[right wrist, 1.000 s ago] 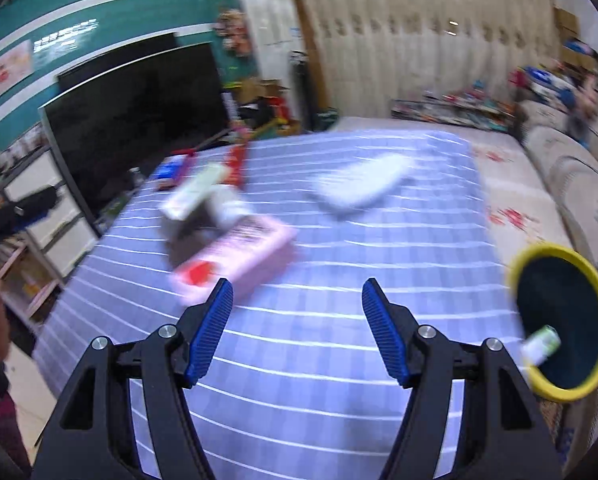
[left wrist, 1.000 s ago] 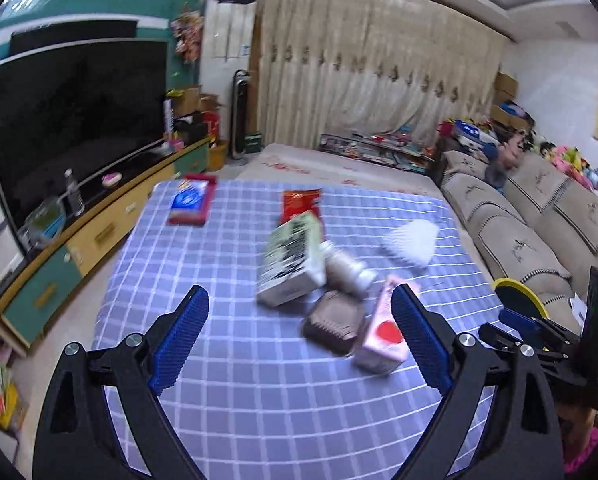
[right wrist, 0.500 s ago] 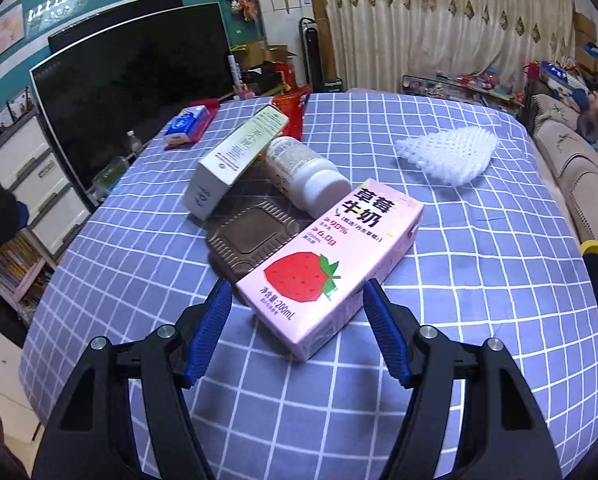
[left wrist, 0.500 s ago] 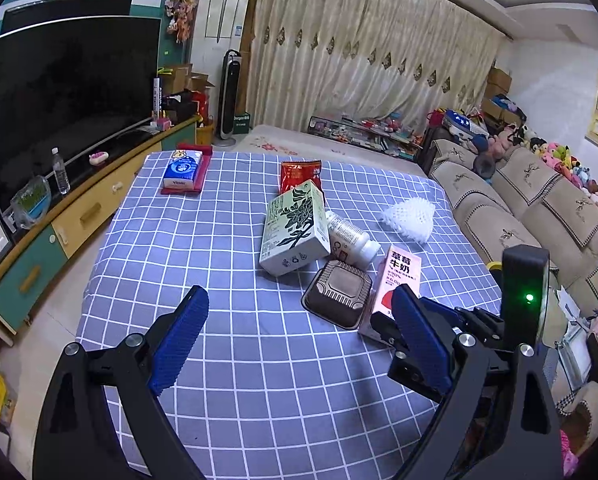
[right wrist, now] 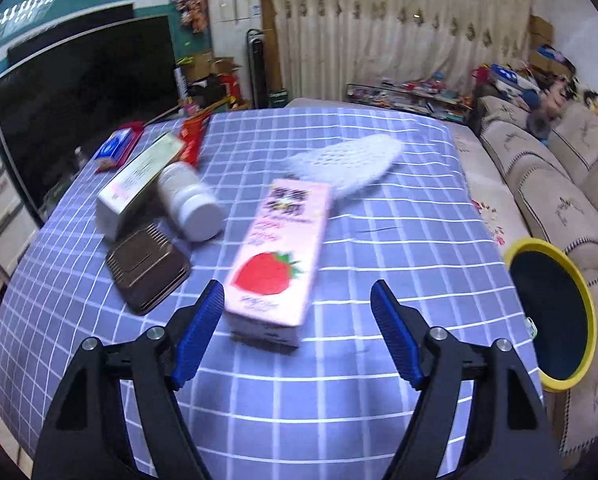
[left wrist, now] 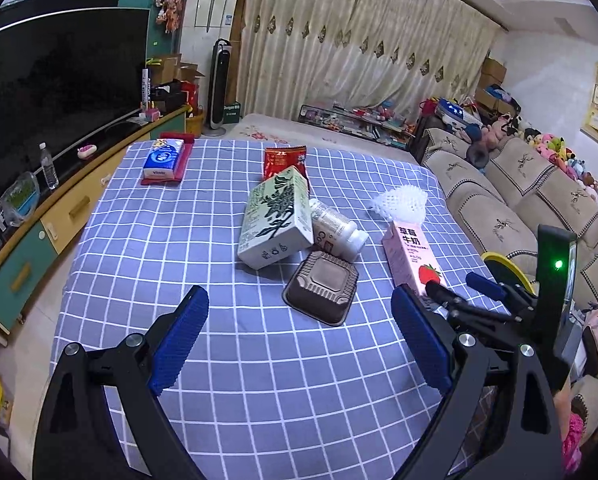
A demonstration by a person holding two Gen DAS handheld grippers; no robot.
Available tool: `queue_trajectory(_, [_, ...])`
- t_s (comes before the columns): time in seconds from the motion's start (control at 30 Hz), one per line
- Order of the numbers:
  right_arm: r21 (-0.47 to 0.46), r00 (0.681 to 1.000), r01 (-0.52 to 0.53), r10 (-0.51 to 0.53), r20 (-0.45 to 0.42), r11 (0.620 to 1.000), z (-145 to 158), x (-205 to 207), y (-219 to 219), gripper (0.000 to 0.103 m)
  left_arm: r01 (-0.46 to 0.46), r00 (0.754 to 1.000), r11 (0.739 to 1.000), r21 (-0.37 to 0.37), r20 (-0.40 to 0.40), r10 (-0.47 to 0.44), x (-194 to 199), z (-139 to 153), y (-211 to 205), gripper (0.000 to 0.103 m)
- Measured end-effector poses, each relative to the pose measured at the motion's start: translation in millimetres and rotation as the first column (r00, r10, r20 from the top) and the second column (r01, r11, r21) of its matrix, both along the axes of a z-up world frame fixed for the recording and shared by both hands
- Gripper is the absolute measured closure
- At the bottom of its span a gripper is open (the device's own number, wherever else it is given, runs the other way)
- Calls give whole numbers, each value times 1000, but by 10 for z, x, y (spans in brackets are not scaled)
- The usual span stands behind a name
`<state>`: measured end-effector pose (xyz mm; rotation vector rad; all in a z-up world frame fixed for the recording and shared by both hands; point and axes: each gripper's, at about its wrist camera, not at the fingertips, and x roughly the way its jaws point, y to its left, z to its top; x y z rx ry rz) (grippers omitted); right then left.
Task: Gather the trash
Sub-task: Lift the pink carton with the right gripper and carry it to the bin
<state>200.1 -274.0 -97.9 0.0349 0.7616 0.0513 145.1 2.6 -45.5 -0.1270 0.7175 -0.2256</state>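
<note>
Both grippers spread wide: right gripper (right wrist: 297,334) now closer over pink strawberry milk carton (right wrist: 278,255), seemingly straddling its near end, blurred; left gripper (left wrist: 299,344) hovering over checkered bench (left wrist: 259,380), beside brown tray (left wrist: 323,287).

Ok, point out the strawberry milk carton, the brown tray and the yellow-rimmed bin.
strawberry milk carton (right wrist: 273,260): right wrist view, strawberry picture on top face.
brown tray (left wrist: 324,287): left wrist view, centre panel.
yellow-rimmed bin (right wrist: 589,336): right wrist view, yellow rim.

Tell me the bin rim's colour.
Yellow, around a dark opening; the bin shows best in the right wrist view.
</note>
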Motion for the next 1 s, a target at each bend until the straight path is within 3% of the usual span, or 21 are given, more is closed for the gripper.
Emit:
queue_trajectory(0.23, [26,999,-33,34,-9,999,-83,25,87,29,25,1000,1000,12,4,-25,11,17,-124,12])
queue_trajectory(0.47, [17,996,-22,23,-82,1000,-289,181,111,29,29,1000,1000,9,-4,-29,33,-7,-141,12])
queue_trajectory(0.53, [34,996,-20,23,-88,999,-302,190,83,39,31,1000,1000,4,-8,-31,45,-34,-138,12])
queue_trajectory(0.57, [42,997,-11,14,-72,999,-283,181,56,43,32,999,999,3,-9,-32,49,-44,-145,12])
queue_trajectory(0.6, [37,998,-4,6,-59,999,-261,169,38,54,33,999,999,4,-10,-33,52,-53,-151,12])
queue_trajectory(1.0, [84,996,-75,70,61,994,227,-136,-172,55,38,999,999,8,-25,-38,96,-137,-175,12])
